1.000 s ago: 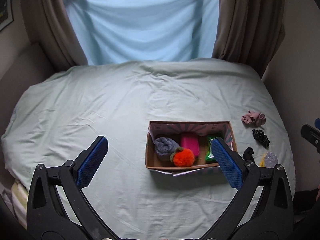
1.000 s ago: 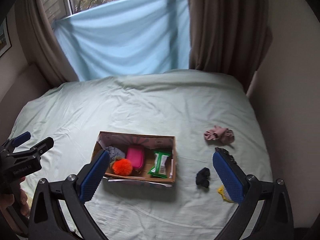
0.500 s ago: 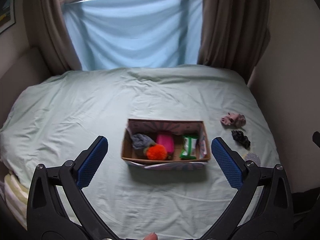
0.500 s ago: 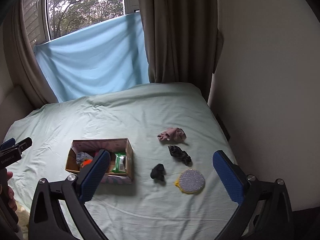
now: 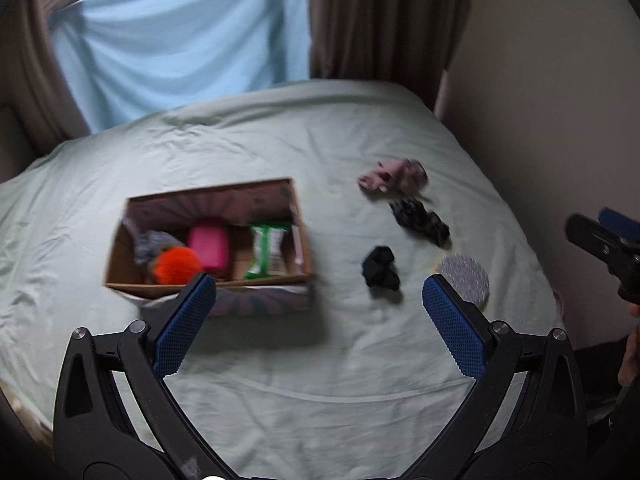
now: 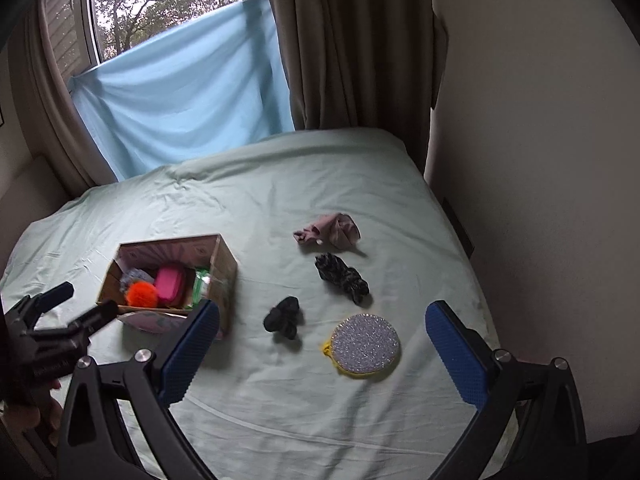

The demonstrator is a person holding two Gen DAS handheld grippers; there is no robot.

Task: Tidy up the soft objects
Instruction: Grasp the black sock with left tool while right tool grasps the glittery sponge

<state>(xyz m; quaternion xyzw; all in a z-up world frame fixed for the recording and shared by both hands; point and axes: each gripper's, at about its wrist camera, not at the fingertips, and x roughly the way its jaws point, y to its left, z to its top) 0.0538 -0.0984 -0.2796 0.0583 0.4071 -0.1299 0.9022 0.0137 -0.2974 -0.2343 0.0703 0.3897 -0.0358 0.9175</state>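
An open cardboard box (image 5: pixel 300 216) (image 6: pixel 226 264) lies on the bed. It holds an orange pompom (image 5: pixel 176 266) (image 6: pixel 141 294), a pink pouch (image 5: pixel 208 246) (image 6: pixel 170 283), a grey cloth (image 5: pixel 150 242) and a green packet (image 5: pixel 268 254). Right of the box lie a pink scrunchie (image 5: pixel 394 174) (image 6: pixel 330 230), a dark patterned scrunchie (image 5: pixel 420 220) (image 6: pixel 340 274), a small black scrunchie (image 5: pixel 380 268) (image 6: pixel 283 317) and a round silver sponge (image 5: pixel 464 280) (image 6: pixel 366 346). My left gripper (image 5: pixel 318 316) is open and empty above the bed's near side. My right gripper (image 6: pixel 320 344) is open and empty, with the sponge between its fingers in view.
The bed has a pale green sheet (image 5: pixel 280 136) (image 6: pixel 280 184). A blue cloth (image 6: pixel 184 84) hangs over the window behind it, with brown curtains (image 6: pixel 352 48) at the sides. A wall (image 6: pixel 540 160) runs along the bed's right edge.
Both views have swung right. The box has shifted to the left in both views, and the scrunchies and sponge now sit between the fingers. Both grippers stay open.
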